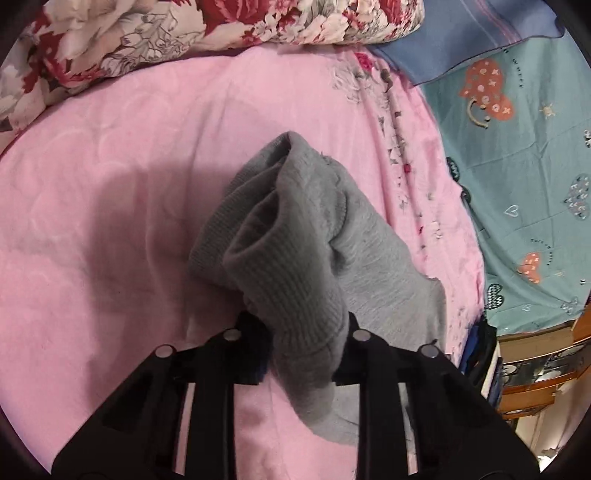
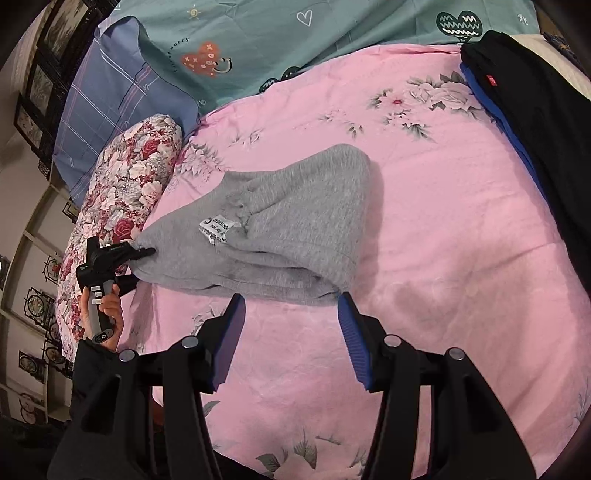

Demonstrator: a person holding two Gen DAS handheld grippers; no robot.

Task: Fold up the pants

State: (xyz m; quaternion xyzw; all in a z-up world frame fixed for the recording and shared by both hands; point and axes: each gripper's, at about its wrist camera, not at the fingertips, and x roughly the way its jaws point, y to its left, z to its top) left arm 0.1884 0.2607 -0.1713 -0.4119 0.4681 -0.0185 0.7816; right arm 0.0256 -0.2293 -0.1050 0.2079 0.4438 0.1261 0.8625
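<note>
The grey pants (image 2: pixel 288 229) lie bunched and partly folded on the pink bedsheet (image 2: pixel 424 221), with a white care label (image 2: pixel 216 229) showing. My left gripper (image 1: pixel 295 332) is shut on the ribbed grey cuff end of the pants (image 1: pixel 295 258), which drapes over its fingers. In the right wrist view the left gripper (image 2: pixel 142 254) pinches the pants' left end, held by a hand. My right gripper (image 2: pixel 291 306) is open and empty, its blue pads (image 2: pixel 351 332) just short of the pants' near edge.
A rolled floral quilt (image 2: pixel 122 206) lies along the left of the bed. Blue plaid pillow (image 2: pixel 110 96) and teal heart-print sheet (image 2: pixel 295 33) lie at the back. Folded black and blue garments (image 2: pixel 535 129) sit at the right. Wooden furniture (image 1: pixel 535 376) stands beside the bed.
</note>
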